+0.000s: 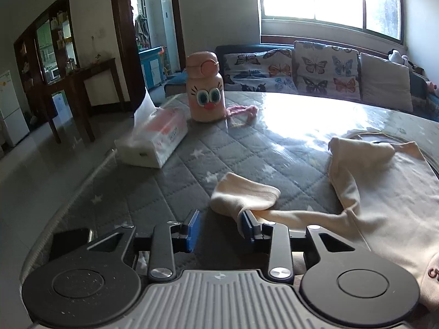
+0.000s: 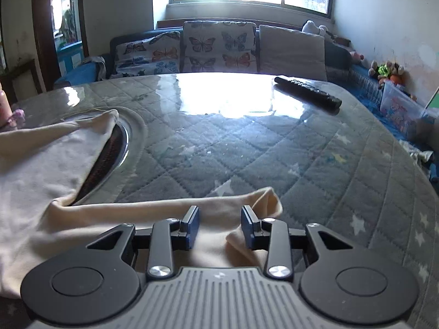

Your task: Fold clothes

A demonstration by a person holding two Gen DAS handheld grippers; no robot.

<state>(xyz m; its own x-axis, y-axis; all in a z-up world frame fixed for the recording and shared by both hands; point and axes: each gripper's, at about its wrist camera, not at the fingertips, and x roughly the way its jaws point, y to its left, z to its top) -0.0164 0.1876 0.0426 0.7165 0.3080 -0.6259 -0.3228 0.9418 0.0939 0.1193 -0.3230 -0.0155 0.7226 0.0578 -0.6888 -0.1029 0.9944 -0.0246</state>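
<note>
While both grippers are hovering low over the quilted table (image 2: 247,142), 1 cream garment (image 1: 384,219) is lying spread on it, and it is the only piece of clothing on the table in either view. The left gripper (image 1: 221,229) is holding its 2 jaws apart, with nothing between them. 1 sleeve (image 1: 244,196) of the garment is lying just ahead of the jaws, and its cloth is touching the outside of the right jaw; the body of the garment is spreading to the right of the jaws. Far ahead of the left jaw, 1 tissue box (image 1: 153,142) is standing on the table, and behind it 1 pink bottle (image 1: 205,87) with a cartoon face is standing upright. Just beside the bottle, 1 pink strap (image 1: 241,111) is lying flat.

The right gripper (image 2: 219,227) is also keeping its 2 jaws apart. The other sleeve (image 2: 170,213) is lying under and between these jaws, but they are not clamping it; its end is reaching a little past the right jaw. The body of the garment is lying to the left of the jaws. Far ahead and to the right of the jaws, 1 black remote control (image 2: 307,91) is lying on the table. Beyond the table, 3 cushions are leaning on the sofa (image 2: 337,52): 2 butterfly cushions (image 2: 219,46) and 1 plain cushion (image 2: 290,52).
</note>
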